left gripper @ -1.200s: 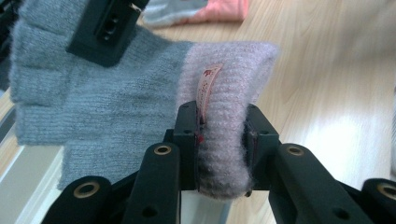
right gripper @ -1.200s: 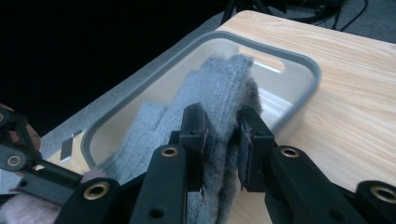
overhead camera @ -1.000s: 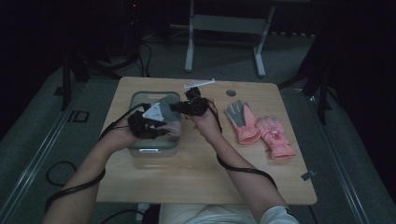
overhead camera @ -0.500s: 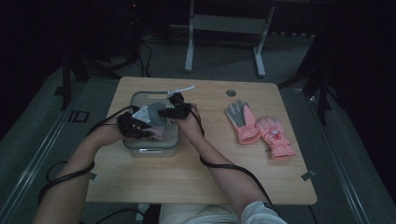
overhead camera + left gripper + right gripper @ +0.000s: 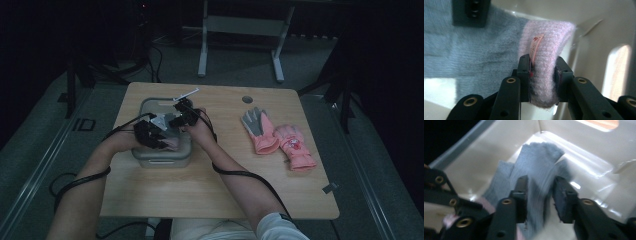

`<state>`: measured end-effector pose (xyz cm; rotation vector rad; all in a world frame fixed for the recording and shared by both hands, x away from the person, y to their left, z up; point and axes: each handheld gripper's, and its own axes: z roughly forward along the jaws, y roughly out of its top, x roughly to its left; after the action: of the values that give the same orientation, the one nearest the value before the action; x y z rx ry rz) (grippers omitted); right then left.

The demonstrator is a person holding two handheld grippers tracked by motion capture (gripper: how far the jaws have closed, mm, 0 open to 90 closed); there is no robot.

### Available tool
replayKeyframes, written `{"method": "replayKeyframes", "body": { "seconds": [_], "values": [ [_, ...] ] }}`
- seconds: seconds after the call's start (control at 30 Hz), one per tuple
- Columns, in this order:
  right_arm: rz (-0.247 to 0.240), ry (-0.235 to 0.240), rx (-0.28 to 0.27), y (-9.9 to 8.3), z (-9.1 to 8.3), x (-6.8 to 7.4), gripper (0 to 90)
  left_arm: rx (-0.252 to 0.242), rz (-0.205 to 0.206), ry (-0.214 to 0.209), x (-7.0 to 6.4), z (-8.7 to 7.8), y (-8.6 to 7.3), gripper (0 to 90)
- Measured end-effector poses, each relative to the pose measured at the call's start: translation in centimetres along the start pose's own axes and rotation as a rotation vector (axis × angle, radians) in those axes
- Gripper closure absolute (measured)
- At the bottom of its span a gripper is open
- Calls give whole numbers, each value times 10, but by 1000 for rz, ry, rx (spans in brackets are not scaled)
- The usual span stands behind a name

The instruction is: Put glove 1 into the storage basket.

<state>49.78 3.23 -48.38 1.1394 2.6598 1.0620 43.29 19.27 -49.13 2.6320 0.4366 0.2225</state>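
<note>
The grey glove (image 5: 536, 167) with a pink cuff (image 5: 549, 65) lay inside the pale bin (image 5: 145, 159), left of centre on the table (image 5: 210, 185). My left gripper (image 5: 542, 75) was clamped on the pink cuff; my right gripper (image 5: 539, 200) had its jaws narrowly parted around the grey knit, which was blurred. Since a second before, I had brought both grippers leftward and down into the bin.

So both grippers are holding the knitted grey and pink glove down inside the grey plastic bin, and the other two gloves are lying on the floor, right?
Not the floor: the high view shows the two pink gloves on the wooden table.
</note>
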Motion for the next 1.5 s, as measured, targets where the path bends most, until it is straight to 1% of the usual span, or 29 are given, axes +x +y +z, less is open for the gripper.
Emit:
{"method": "replayKeyframes", "body": {
  "seconds": [0.03, 0.1, 0.17, 0.23, 0.27, 0.33, 0.4, 0.47, 0.5, 0.53, 0.57, 0.6, 0.67, 0.7, 0.77, 0.83, 0.87, 0.9, 0.97, 1.0, 1.07, 1.1, 1.17, 1.2, 1.27, 1.33, 1.4, 1.43, 1.5],
  "values": [
    [-6, -16, 4, 0, -2, 0, 627, 10, 0, -1, 1, 2, 0, 709],
    [2, -8, 17, -2, -5, -4, 620, 24, -5, -12, 3, 5, 1, 708],
    [9, 2, 7, -6, -12, -9, 611, 27, -20, -19, 5, 6, 3, 707],
    [38, 29, -13, -11, -20, -14, 602, 43, -18, -18, 5, 9, 4, 703],
    [39, 45, -25, -13, -23, -17, 598, 56, -12, -14, 5, 10, 5, 694],
    [35, 80, -30, -17, -30, -18, 578, 64, -11, -8, 4, 12, 5, 673],
    [17, 118, -41, -19, -38, -18, 570, 77, -12, -7, 3, 12, 6, 624],
    [0, 120, -59, -21, -47, -17, 576, 62, -33, -3, 3, 9, 7, 552],
    [3, 130, -67, -22, -53, -17, 583, 48, -46, 4, 3, 6, 8, 494],
    [4, 133, -78, -23, -58, -18, 580, 23, -63, 3, 3, 2, 8, 463],
    [-2, 136, -89, -25, -63, -19, 571, 10, -79, 2, 3, -1, 8, 442],
    [-10, 135, -97, -26, -66, -19, 567, -9, -99, 14, 3, -7, 9, 425],
    [-19, 141, -110, -31, -75, -20, 561, -25, -121, 15, 2, -14, 11, 383],
    [-30, 142, -119, -34, -80, -19, 548, -28, -125, 27, 1, -16, 13, 359],
    [-47, 151, -130, -39, -86, -19, 538, -55, -149, 22, -3, -21, 17, 291],
    [-79, 166, -137, -46, -93, -19, 525, -80, -157, 12, -7, -25, 21, 229],
    [-75, 189, -137, -48, -97, -19, 516, -93, -158, 14, -11, -26, 23, 196],
    [-84, 207, -134, -50, -100, -19, 495, -107, -158, 1, -14, -27, 25, 179],
    [-111, 214, -131, -55, -106, -18, 430, -115, -160, 9, -19, -28, 29, 132],
    [-113, 229, -131, -57, -109, -17, 392, -126, -164, -1, -20, -30, 30, 127],
    [-136, 226, -132, -61, -113, -18, 319, -131, -156, 7, -26, -32, 35, 68],
    [-145, 232, -137, -63, -114, -18, 300, -143, -157, 3, -29, -33, 38, 59],
    [-123, 252, -149, -67, -116, -21, 275, -166, -146, 2, -34, -35, 43, 46],
    [-117, 257, -157, -69, -117, -23, 270, -176, -142, -14, -37, -35, 46, 13],
    [-112, 264, -163, -74, -120, -26, 264, -186, -134, -15, -42, -34, 51, 12],
    [-116, 253, -168, -79, -122, -29, 243, -206, -139, -46, -48, -31, 57, 12],
    [-105, 264, -181, -84, -125, -35, 230, -220, -112, -44, -54, -28, 63, 12],
    [-108, 255, -192, -87, -127, -38, 227, -229, -105, -55, -57, -27, 66, 12],
    [-141, 204, -217, -93, -131, -44, 212, -251, -90, -70, -63, -26, 72, 12]
  ]
}}
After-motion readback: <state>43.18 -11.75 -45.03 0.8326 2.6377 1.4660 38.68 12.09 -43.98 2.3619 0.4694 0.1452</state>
